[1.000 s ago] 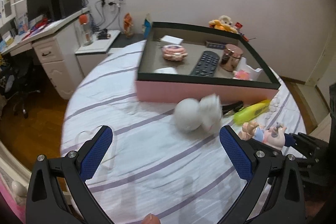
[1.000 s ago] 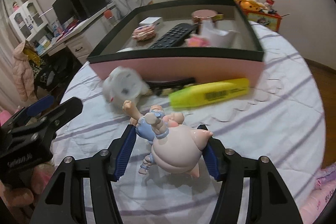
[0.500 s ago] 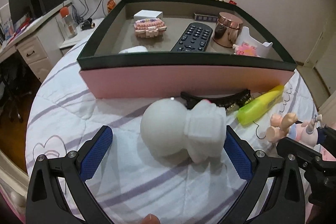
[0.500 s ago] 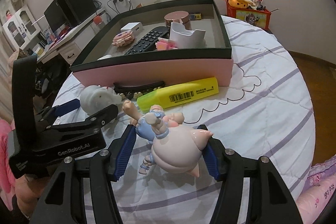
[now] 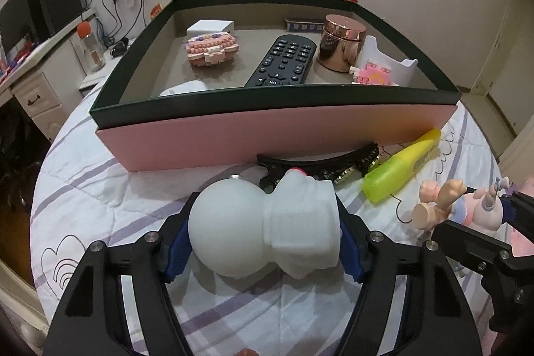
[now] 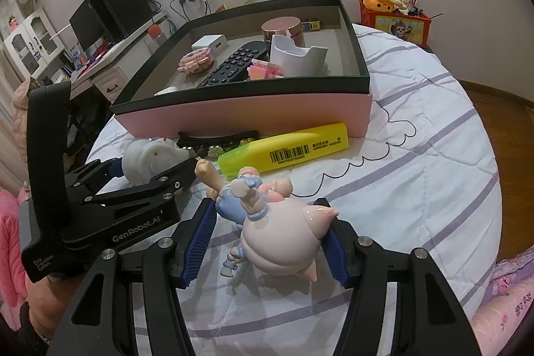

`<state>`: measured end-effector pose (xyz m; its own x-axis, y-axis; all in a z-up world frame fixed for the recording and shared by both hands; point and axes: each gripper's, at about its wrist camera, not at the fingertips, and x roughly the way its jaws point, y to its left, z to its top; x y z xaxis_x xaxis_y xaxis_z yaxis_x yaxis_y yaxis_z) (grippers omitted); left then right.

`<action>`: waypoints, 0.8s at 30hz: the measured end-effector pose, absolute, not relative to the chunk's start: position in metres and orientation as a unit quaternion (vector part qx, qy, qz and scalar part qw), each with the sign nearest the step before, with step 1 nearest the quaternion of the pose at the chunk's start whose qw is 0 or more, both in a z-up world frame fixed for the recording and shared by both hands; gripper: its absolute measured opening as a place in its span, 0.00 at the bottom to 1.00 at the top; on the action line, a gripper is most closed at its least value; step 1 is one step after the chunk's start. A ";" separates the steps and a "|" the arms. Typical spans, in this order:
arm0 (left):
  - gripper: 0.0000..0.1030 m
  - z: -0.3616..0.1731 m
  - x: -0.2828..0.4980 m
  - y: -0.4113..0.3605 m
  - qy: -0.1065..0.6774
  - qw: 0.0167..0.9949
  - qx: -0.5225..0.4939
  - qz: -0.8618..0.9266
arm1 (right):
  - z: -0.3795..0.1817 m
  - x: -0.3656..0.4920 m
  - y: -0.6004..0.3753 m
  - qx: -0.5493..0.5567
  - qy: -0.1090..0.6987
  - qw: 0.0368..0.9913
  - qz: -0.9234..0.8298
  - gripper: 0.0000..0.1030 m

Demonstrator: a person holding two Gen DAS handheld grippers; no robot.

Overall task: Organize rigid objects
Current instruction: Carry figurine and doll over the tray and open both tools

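Below, we see both grippers working on a striped quilt (image 5: 110, 189) in front of a pink box (image 5: 267, 135). Our left gripper (image 5: 263, 242) is closed on a white figure (image 5: 263, 232), its blue pads (image 5: 178, 244) pressing the round head on one side and the body on the other; the figure lies on its side, just in front of the box's pink wall. Our right gripper (image 6: 267, 242) clamps a pink doll (image 6: 280, 242), the pads (image 6: 197, 239) against its large pink head, its blue-clad body and bare legs pointing toward the box. From the left wrist view we find the doll (image 5: 467, 209) at the right edge, well apart from the white figure.

Between the figures and the box wall lie a black hair clip (image 5: 320, 160) and a yellow highlighter (image 6: 287, 150); the clip lies close along the wall, whether touching we cannot tell, and the highlighter lies just beside it. Inside the box we note a remote (image 5: 283, 60), a copper jar (image 5: 340, 42), a white holder (image 6: 297, 55), a pink brick model (image 5: 212, 49) and a small white box (image 5: 210, 29).
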<state>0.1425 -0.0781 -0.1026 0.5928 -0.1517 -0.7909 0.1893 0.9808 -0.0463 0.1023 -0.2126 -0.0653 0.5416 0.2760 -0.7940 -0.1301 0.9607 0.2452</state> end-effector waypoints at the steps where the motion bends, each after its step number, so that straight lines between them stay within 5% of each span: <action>1: 0.70 -0.101 0.141 -0.077 0.440 0.893 0.021 -0.095 | -0.064 0.102 -0.212 0.078 0.464 0.875 0.116 0.59; 15: 0.71 -0.030 0.114 -0.054 0.399 0.912 0.013 -0.096 | -0.020 0.104 -0.204 0.064 0.440 0.885 0.135 0.59; 24: 0.71 0.026 0.177 -0.042 0.370 0.925 0.007 -0.084 | 0.033 0.172 -0.194 0.037 0.407 0.902 0.138 0.59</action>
<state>0.1773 -0.0425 0.0262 0.7119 -0.1507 -0.6859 0.1614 0.9857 -0.0491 0.1723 -0.1942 0.0331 0.6298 0.2795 -0.7247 -0.2199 0.9590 0.1787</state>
